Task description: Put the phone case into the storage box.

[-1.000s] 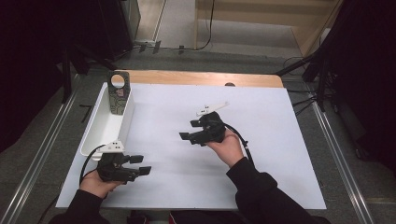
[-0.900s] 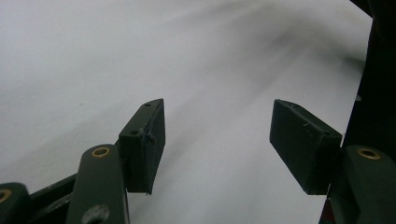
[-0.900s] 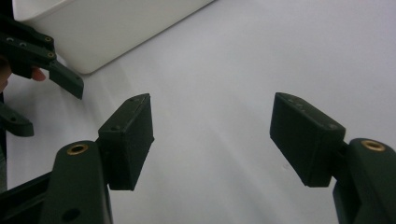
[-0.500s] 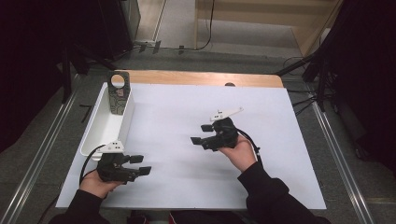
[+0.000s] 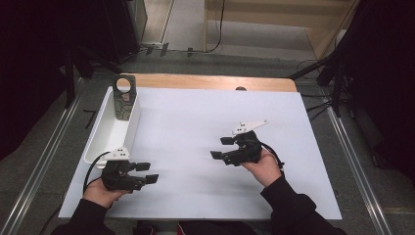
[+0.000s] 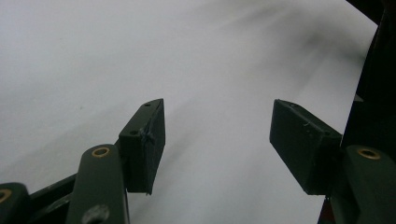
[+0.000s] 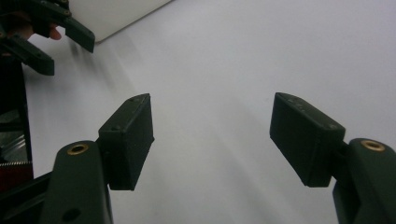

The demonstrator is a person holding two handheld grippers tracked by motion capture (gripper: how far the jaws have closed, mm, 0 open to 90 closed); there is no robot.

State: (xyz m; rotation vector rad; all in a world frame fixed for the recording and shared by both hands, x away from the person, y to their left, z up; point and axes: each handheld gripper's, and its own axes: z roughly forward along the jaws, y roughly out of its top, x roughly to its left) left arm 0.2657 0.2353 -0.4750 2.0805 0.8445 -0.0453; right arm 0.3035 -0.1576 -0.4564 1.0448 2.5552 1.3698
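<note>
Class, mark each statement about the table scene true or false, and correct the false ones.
1. The left gripper is open with nothing between its fingers. True.
2. The right gripper clamps a cup. False: it is open and holds nothing.
3. A white tray sits at the left edge of the table. True.
4. The patterned object lies beside the right gripper. False: it stands at the tray's far end.

White counter, back edge of bare wood

A white counter [image 5: 195, 142] covers most of the scene, with a wooden strip [image 5: 210, 82] along its far edge. Grey floor [image 5: 44, 142] lies around it, cables [image 5: 318, 105] trail at the right, and a metal rail [image 5: 34, 183] runs along the left.
</note>
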